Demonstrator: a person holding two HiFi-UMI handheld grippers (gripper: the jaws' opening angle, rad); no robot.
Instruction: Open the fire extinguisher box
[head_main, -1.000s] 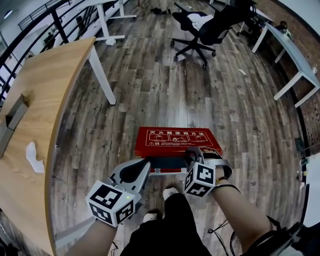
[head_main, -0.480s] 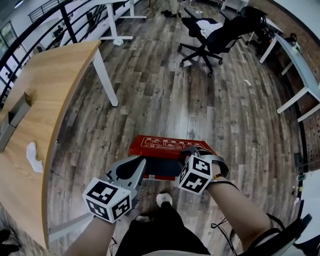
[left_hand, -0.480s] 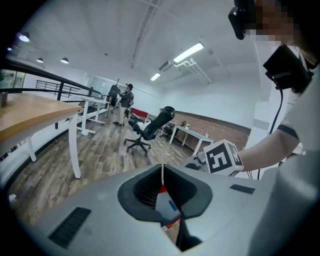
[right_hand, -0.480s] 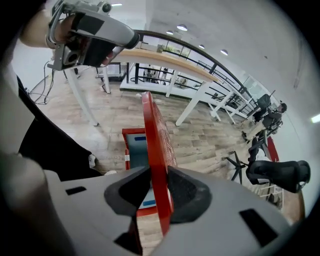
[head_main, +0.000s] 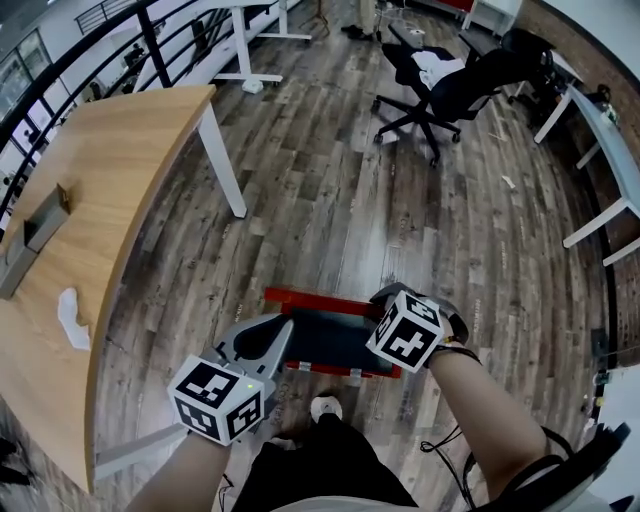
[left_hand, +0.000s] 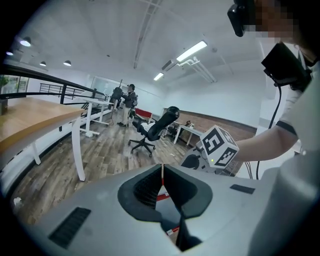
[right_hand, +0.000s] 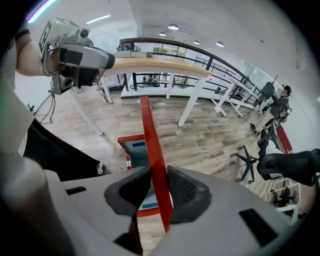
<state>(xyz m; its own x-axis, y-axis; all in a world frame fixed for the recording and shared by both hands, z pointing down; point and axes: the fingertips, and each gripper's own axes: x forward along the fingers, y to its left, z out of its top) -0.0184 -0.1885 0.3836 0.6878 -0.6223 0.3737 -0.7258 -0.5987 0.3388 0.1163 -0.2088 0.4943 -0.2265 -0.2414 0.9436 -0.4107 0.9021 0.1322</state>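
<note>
In the head view the fire extinguisher box (head_main: 332, 346) lies on the wooden floor (head_main: 330, 220) at lower centre. Its red lid (head_main: 315, 299) stands up nearly edge-on along the far side, and the dark inside shows. The right gripper (head_main: 383, 305) sits at the lid's right end, and the left gripper (head_main: 281, 335) hovers just beside the box's left edge. The left gripper view shows its jaws together on nothing. The right gripper view shows its jaws clamped on the lid's thin red edge, with the box below at left. The lifting step appears to be in hand; the next move calls for carrying the lid back about its hinge until it rests open, then letting go.
</note>
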